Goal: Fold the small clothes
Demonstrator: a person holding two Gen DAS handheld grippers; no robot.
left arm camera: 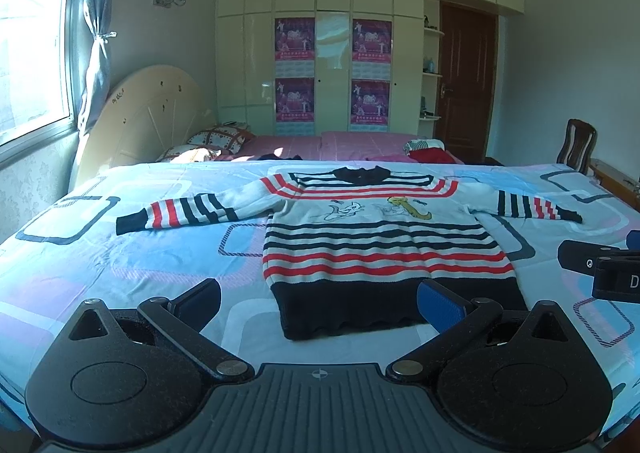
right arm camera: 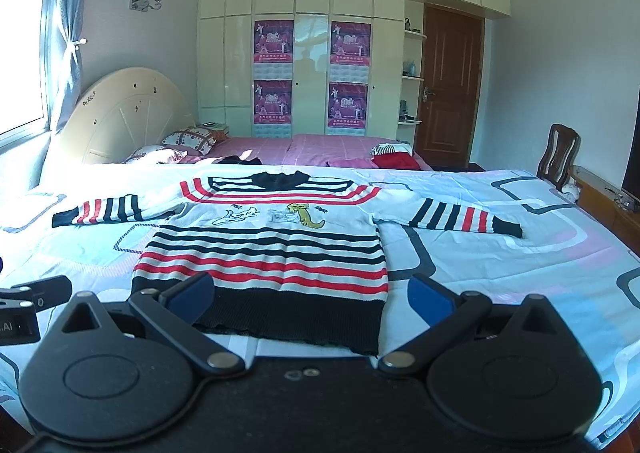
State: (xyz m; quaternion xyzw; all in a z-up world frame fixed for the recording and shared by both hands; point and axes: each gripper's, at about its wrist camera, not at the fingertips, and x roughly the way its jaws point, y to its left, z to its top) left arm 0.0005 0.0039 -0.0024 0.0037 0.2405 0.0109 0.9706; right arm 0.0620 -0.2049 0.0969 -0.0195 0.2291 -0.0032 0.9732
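Observation:
A small striped sweater (left arm camera: 380,249) in white, red and dark navy lies flat on the light blue patterned sheet (left arm camera: 120,253), sleeves spread out to both sides, collar at the far end. My left gripper (left arm camera: 320,303) hovers open just before the dark hem, nothing between its blue pads. In the right wrist view the same sweater (right arm camera: 272,253) lies spread ahead, and my right gripper (right arm camera: 312,299) is open over the hem, empty. The right gripper's body (left arm camera: 600,265) shows at the right edge of the left wrist view.
Behind the sheet is a bed with a pink cover (left arm camera: 340,145), pillows (left arm camera: 216,139) and a pile of red and striped clothes (left arm camera: 428,151). A wooden chair (right arm camera: 558,155) stands at the right. Wardrobe and door fill the back wall.

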